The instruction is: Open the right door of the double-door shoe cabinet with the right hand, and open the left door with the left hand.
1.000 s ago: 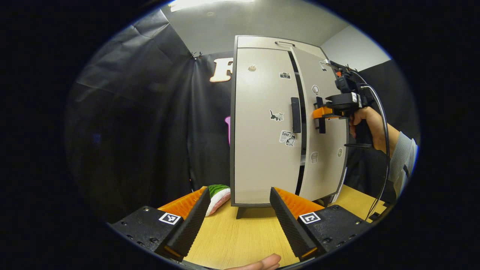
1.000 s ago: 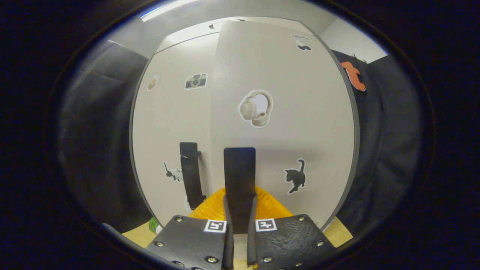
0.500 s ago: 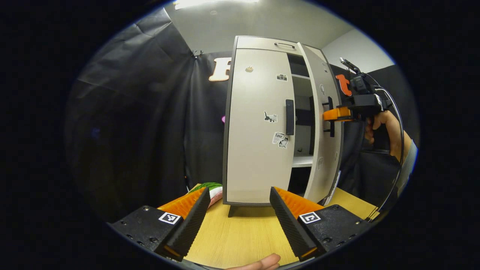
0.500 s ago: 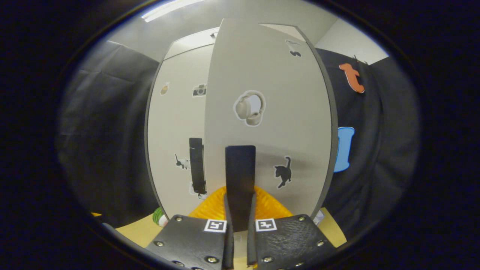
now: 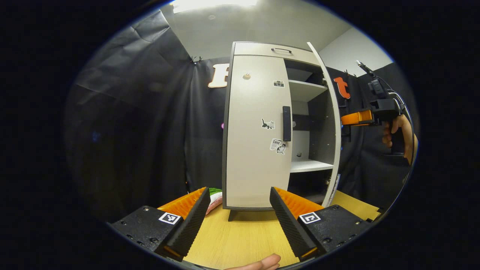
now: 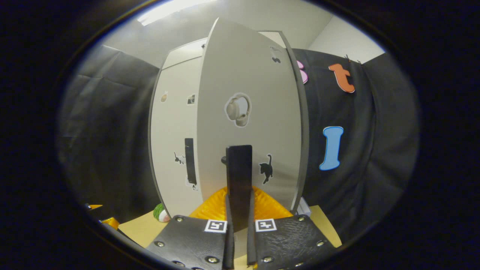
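The pale grey shoe cabinet [image 5: 258, 48] stands on the table. Its left door [image 5: 255, 131] is closed, with the black handle [image 5: 286, 123] untouched. My left gripper [image 5: 240, 221] hovers open, low in front of that door and well short of it. The right door [image 6: 247, 112] has swung out wide and appears edge-on [image 5: 332, 123] in the left gripper view. My right gripper [image 6: 239, 228] is shut on the right door's black handle [image 6: 239, 176]. From the left gripper view, the right gripper [image 5: 345, 120] is held by a hand [image 5: 397, 129].
Two white shelves [image 5: 305, 88] [image 5: 309, 165] show inside the open half. A green, white and pink soft thing [image 5: 214, 194] lies by the cabinet's left foot on the wooden table [image 5: 240, 240]. A fingertip [image 5: 258, 262] shows at the bottom edge.
The right door has swung from barely ajar to wide open, pulled outward by my right gripper on its handle. The left gripper stayed open and in place.
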Action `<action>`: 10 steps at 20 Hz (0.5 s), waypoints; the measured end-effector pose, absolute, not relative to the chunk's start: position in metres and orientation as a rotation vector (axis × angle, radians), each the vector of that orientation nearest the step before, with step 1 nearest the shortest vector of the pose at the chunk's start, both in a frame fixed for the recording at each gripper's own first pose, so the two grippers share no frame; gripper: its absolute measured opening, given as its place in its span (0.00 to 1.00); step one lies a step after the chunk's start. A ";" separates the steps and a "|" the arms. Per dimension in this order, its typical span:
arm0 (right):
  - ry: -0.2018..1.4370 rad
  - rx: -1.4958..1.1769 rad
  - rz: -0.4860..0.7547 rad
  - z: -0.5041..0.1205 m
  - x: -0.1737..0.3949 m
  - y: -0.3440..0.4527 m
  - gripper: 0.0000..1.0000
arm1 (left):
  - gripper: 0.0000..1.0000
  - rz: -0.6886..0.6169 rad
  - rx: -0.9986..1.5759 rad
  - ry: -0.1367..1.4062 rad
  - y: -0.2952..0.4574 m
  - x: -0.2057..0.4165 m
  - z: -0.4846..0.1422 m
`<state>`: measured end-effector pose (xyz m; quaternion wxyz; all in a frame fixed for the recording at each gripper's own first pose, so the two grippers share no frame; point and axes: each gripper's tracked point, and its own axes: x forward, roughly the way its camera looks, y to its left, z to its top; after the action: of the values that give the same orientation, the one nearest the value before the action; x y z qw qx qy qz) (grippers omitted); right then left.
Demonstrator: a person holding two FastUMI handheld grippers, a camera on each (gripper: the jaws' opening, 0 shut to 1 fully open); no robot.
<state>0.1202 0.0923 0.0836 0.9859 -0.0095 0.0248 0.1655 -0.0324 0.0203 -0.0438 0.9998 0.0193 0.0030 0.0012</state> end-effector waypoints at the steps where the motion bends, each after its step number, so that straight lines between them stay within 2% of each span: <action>1: 0.053 -0.019 0.327 0.083 0.118 0.088 0.13 | 0.99 -0.003 0.039 0.007 0.017 -0.033 -0.044; 10: 0.058 0.018 0.293 0.088 0.111 0.045 0.13 | 0.98 -0.033 0.044 0.014 0.003 -0.031 -0.054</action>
<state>0.1105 0.0447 0.0875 0.9888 0.0089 0.0290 0.1460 -0.0307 0.0028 -0.0541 0.9996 0.0221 0.0072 -0.0166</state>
